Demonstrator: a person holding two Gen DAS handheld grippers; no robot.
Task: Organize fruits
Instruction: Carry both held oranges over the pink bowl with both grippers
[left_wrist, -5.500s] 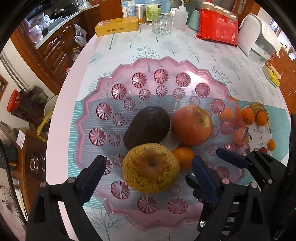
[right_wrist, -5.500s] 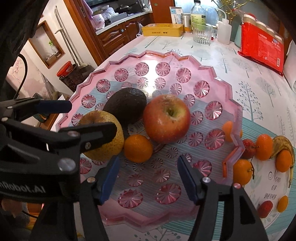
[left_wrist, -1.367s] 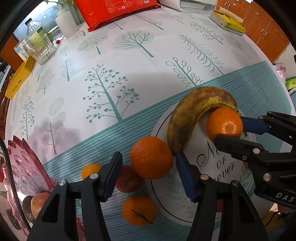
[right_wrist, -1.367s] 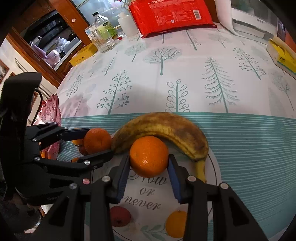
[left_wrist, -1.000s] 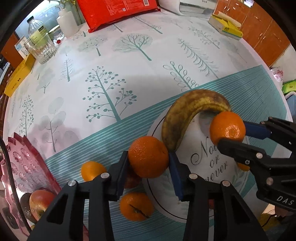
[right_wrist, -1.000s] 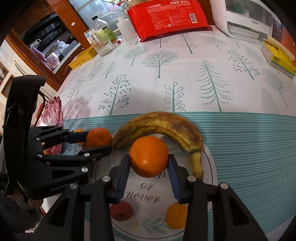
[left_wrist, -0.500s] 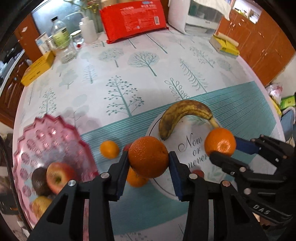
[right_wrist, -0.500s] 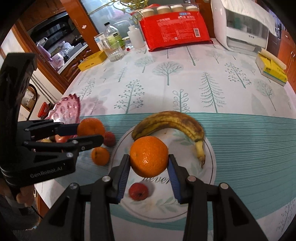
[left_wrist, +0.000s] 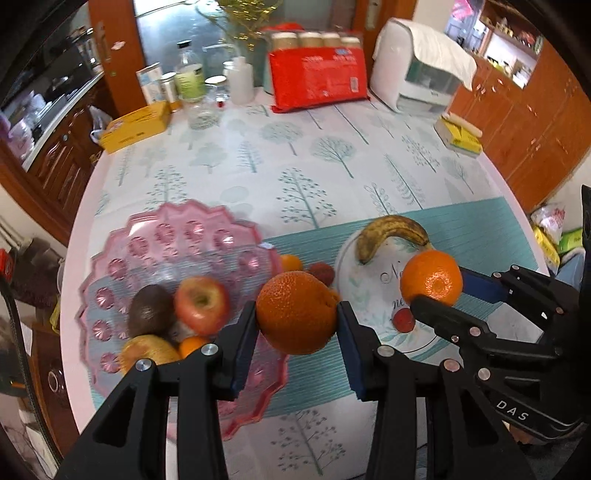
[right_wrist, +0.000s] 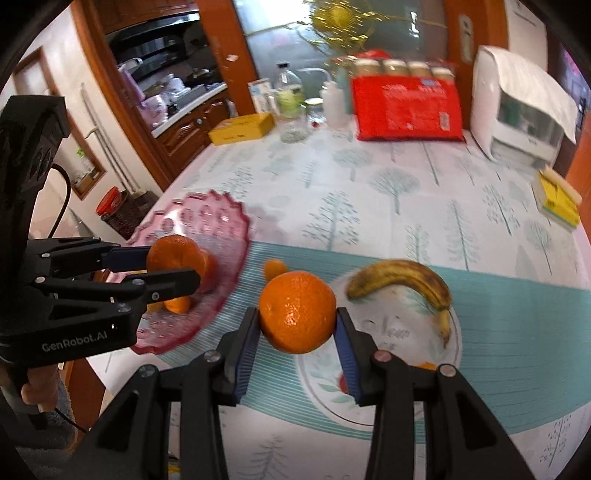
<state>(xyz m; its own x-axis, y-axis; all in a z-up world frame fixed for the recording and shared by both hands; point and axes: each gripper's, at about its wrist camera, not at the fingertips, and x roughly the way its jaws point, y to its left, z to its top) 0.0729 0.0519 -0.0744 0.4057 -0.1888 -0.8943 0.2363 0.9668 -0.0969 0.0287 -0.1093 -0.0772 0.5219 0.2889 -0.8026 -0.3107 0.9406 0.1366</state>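
Note:
My left gripper is shut on an orange and holds it above the right rim of the pink fruit tray. My right gripper is shut on a second orange, held above the table between the tray and the white plate. The tray holds an apple, an avocado, a pear and a small orange. A banana lies on the plate, with a small red fruit.
A small orange and a red fruit lie on the cloth between tray and plate. At the table's back stand a yellow box, bottles, a glass, a red bag and a white appliance. A yellow pack lies right.
Both grippers have closed on their oranges, lifted them off the plate area and moved up and left toward the pink tray.

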